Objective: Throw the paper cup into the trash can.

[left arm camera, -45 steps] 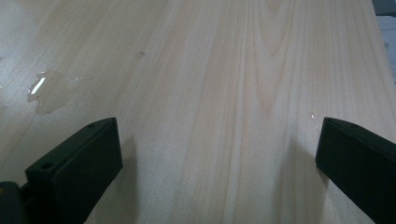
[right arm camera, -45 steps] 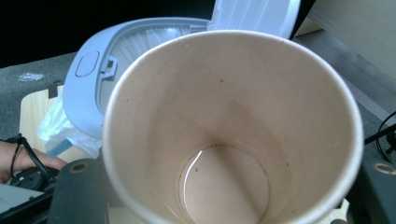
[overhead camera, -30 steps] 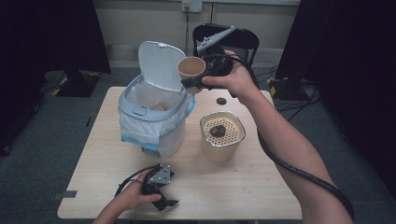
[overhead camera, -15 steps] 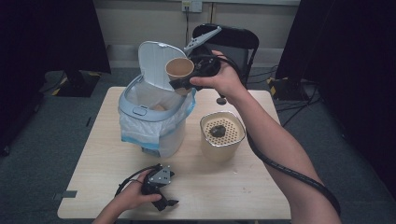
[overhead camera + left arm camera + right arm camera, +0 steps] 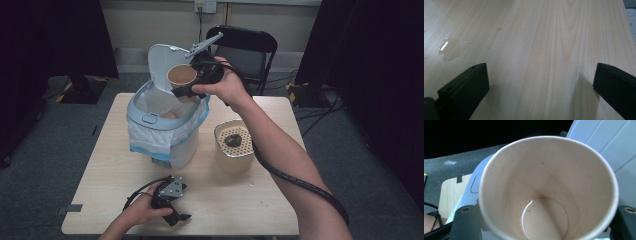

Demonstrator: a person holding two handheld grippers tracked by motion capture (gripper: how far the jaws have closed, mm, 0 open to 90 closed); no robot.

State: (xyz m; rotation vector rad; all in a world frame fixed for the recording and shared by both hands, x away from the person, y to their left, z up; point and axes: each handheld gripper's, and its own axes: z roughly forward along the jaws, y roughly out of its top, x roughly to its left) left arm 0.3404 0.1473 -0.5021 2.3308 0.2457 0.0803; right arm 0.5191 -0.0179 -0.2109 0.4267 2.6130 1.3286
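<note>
One cup, seemingly drained, has been carried over the bin, clamped by the right gripper; left gripper rests wide.

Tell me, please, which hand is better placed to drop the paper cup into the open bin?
Right. The right tool already grips the paper cup above the open bin, in front of its raised lid. The left tool rests open on the table, holding nothing.
</note>
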